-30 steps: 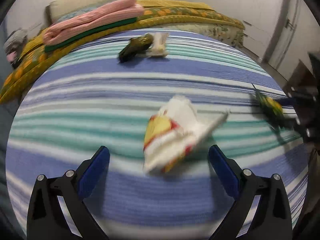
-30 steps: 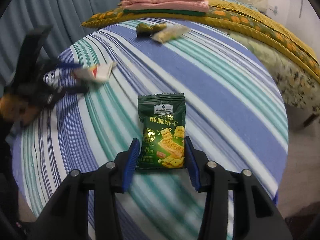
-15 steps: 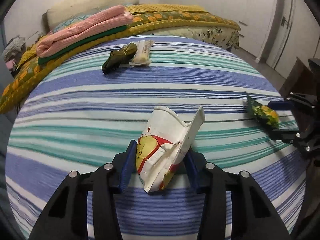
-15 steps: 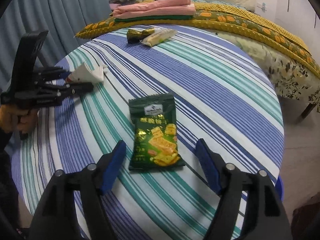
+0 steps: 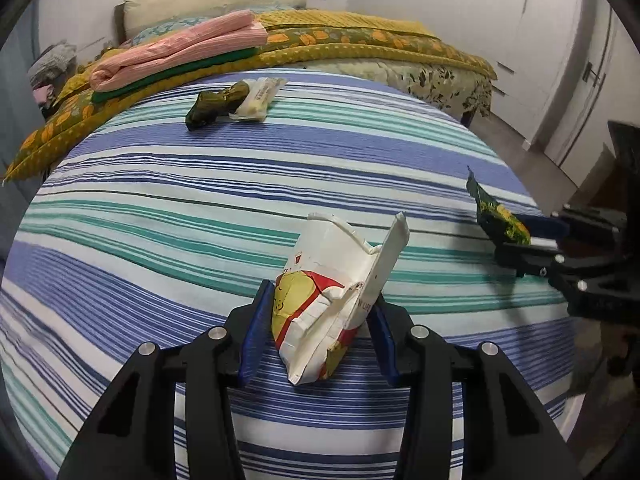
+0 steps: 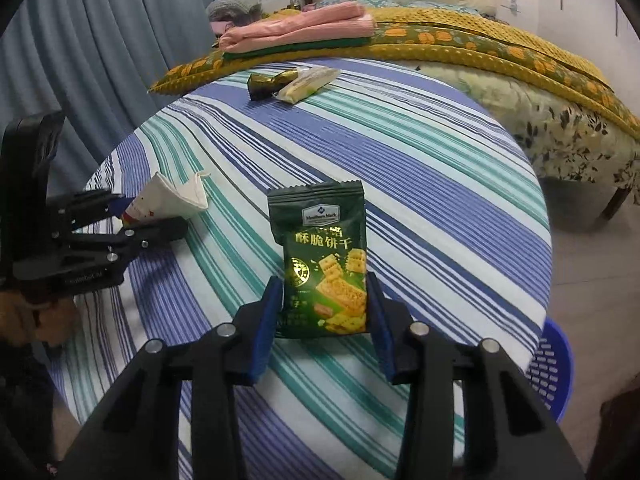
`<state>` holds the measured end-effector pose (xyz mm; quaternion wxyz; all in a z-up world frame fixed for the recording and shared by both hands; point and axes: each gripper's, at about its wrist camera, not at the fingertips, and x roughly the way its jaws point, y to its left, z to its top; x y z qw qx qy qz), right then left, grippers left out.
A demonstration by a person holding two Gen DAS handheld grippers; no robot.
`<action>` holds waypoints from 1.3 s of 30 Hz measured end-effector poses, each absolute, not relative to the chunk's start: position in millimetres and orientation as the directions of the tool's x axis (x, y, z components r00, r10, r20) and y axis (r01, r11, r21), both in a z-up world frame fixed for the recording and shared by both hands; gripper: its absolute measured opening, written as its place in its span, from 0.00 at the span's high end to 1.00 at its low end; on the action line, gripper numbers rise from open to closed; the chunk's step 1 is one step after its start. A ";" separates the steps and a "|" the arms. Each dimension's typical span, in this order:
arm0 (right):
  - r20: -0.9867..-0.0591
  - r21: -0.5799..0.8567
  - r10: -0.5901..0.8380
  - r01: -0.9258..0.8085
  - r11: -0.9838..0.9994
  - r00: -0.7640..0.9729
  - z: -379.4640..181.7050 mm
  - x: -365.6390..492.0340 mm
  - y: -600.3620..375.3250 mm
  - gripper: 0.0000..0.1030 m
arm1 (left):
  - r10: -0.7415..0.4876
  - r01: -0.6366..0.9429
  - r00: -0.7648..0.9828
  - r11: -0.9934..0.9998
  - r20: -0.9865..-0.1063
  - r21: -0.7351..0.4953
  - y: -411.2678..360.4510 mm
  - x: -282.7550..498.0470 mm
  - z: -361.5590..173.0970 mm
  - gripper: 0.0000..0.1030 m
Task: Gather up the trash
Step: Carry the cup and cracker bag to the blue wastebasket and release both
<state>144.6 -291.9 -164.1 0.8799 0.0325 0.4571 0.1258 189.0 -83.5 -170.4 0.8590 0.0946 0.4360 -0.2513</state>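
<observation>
My left gripper [image 5: 316, 340] is shut on a crumpled white, red and yellow paper carton [image 5: 334, 292] and holds it just above the striped tablecloth [image 5: 200, 216]. My right gripper [image 6: 322, 320] is shut on a green cracker packet [image 6: 324, 260], held upright off the cloth. Each gripper shows in the other's view: the left with the carton [image 6: 168, 202], the right with the packet [image 5: 500, 220]. A dark green wrapper [image 5: 214, 106] and a pale wrapper [image 5: 260, 94] lie together at the far side of the table.
A blue plastic basket [image 6: 550, 368] stands on the floor by the table's right edge. A bed with a yellow blanket [image 5: 360, 40] and folded pink and green cloths [image 5: 180, 52] lies behind the table. Grey curtains [image 6: 100, 40] hang at the left.
The right gripper, open around the green packet half a second ago, has closed on it and lifted it. The left gripper closed on the carton earlier and keeps hold of it.
</observation>
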 end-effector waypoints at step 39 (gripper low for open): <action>-0.836 0.177 0.004 0.263 0.948 0.549 -166.0 54.9 -553.9 0.60 | -0.536 0.757 0.320 0.641 -0.781 -0.129 -353.5 95.8 -141.8 0.55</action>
